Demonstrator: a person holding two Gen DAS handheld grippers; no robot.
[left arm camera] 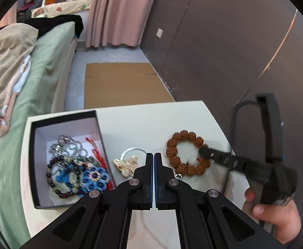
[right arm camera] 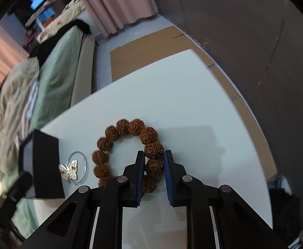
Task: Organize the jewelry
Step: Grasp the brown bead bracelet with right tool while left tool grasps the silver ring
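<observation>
A brown beaded bracelet lies on the white table. My right gripper has its fingers on either side of the bracelet's near beads and is shut on them. A butterfly pendant on a wire ring lies to its left. A black box with a white inside holds several bead bracelets and chains. My left gripper is shut and empty, hovering between pendant and bracelet.
A bed with green sheet runs along the left. Flat cardboard lies on the floor beyond the table. A dark wall stands to the right, pink curtains at the back.
</observation>
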